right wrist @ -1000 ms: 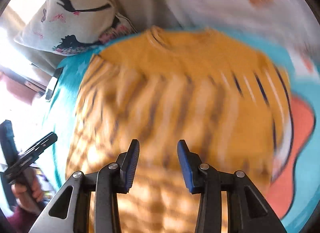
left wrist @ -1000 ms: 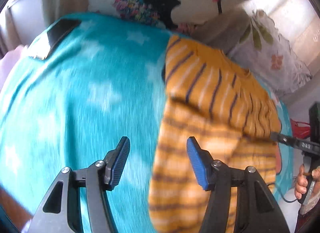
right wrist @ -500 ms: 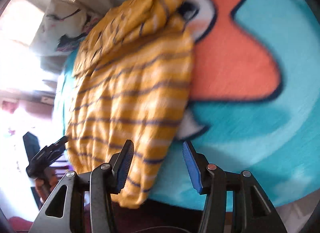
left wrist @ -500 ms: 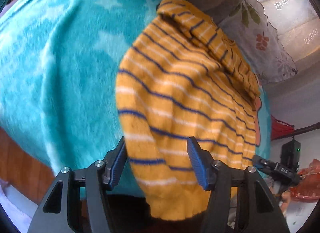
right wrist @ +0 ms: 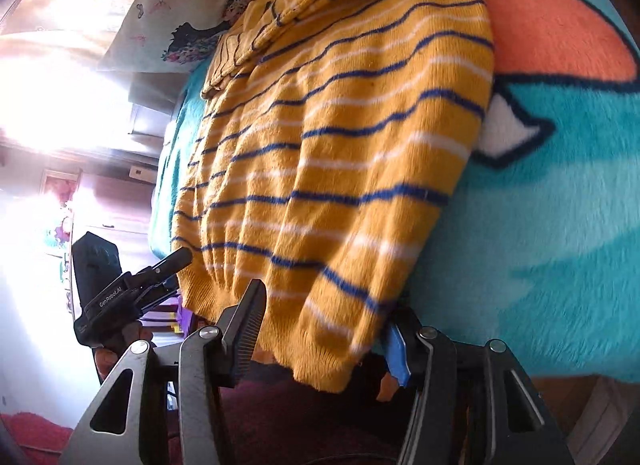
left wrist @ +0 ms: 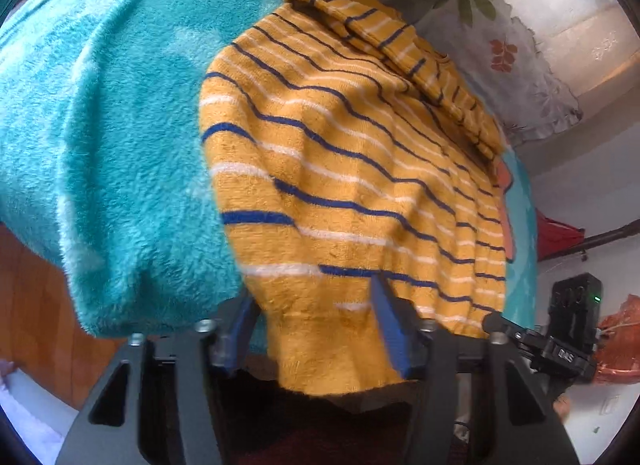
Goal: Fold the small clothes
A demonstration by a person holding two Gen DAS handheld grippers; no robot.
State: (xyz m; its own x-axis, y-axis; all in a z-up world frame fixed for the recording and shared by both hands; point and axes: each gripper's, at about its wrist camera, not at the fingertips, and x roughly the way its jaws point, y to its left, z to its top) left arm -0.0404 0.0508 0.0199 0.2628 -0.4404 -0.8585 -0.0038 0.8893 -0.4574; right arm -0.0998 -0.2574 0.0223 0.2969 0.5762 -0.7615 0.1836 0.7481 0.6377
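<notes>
The sweater [left wrist: 352, 169] is mustard yellow with thin navy and white stripes, and it's lying on a fuzzy teal blanket [left wrist: 100, 125] with its ribbed hem hanging over the near edge. A sleeve is lying folded across the top. Both the left gripper [left wrist: 316, 329] and right gripper [right wrist: 324, 329] are sitting wide open, each straddling a hem corner, not pinching yet.

One striped sweater [left wrist: 352, 193] lies on one teal blanket [left wrist: 104, 137]. Two grippers are in view: the left gripper [left wrist: 316, 329] and the right gripper [right wrist: 324, 329], each with two jaws. Two pillows sit at the far end: one printed pillow [right wrist: 176, 21] and one floral pillow [left wrist: 516, 65].
</notes>
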